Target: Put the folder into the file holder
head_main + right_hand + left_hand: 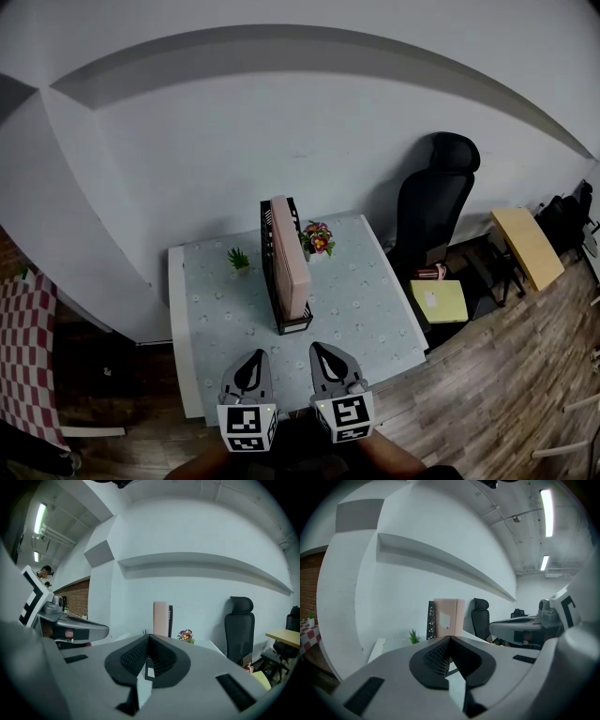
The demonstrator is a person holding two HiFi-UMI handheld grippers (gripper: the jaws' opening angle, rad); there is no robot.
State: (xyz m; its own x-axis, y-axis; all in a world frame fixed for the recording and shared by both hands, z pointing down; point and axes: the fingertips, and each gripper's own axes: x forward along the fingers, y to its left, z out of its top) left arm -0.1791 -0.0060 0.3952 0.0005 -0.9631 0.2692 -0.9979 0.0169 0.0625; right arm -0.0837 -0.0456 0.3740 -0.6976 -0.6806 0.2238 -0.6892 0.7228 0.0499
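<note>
Pale pink folder; black file holder. Mint tablecloth has a small white flower print. Green plant, black chair, red-and-white checked cloth, brown wood floor.
</note>
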